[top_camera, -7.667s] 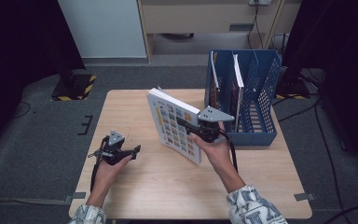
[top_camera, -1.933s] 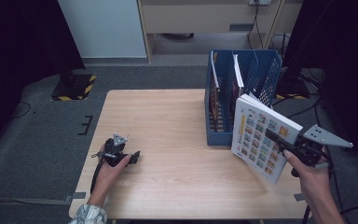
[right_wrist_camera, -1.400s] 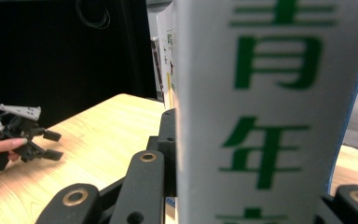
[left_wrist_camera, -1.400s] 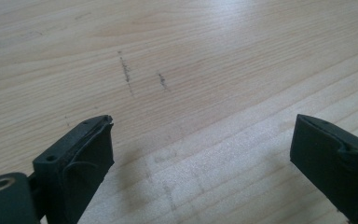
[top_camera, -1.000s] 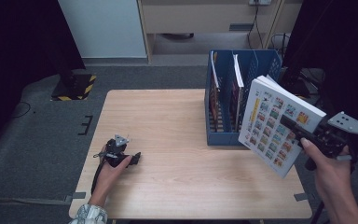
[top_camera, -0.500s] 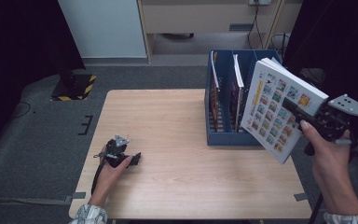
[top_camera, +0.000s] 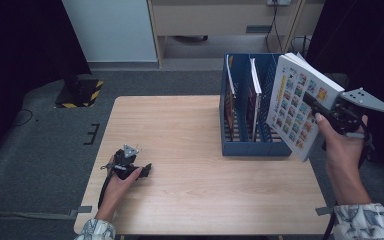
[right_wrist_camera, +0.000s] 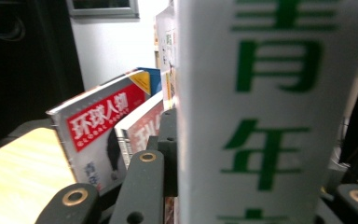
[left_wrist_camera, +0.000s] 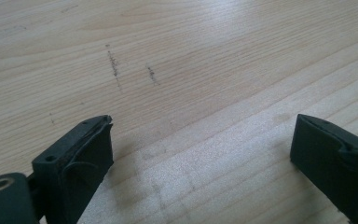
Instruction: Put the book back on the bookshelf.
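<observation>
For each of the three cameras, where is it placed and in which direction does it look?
High view: above the person's side, looking forward and down on the table; both forearms, the left gripper and the right gripper show.
Left gripper view: rides the left gripper, looking down at bare wood between its two parted jaws.
Right gripper view: rides the right gripper, looking along the book toward magazines in the blue rack; its jaws show.
Shared: the high view and the right gripper view both show the held book.
</observation>
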`<state>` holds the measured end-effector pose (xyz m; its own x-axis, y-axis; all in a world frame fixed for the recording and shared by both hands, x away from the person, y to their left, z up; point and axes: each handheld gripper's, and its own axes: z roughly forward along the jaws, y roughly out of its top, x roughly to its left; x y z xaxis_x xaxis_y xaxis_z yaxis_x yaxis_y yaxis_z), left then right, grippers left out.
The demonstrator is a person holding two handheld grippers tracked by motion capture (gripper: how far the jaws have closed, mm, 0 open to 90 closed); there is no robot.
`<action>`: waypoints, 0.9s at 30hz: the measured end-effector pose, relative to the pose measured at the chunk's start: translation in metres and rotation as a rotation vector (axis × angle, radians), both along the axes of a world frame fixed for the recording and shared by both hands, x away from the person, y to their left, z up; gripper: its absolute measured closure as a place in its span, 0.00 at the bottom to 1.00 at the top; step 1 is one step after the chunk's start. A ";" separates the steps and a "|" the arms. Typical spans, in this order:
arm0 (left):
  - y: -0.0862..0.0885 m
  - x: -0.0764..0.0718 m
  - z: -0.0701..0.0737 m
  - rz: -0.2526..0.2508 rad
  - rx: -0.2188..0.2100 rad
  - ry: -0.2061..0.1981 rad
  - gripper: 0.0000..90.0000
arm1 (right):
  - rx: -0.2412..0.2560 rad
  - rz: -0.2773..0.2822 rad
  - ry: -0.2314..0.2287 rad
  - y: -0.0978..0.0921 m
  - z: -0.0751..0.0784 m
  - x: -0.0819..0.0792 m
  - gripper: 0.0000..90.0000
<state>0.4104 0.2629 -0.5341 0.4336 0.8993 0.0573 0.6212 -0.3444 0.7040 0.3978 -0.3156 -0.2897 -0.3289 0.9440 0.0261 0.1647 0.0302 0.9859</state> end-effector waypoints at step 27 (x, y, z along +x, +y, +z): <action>0.001 -0.001 -0.002 0.008 -0.034 0.004 0.05 | -0.008 -0.152 0.034 -0.005 -0.022 0.075 0.82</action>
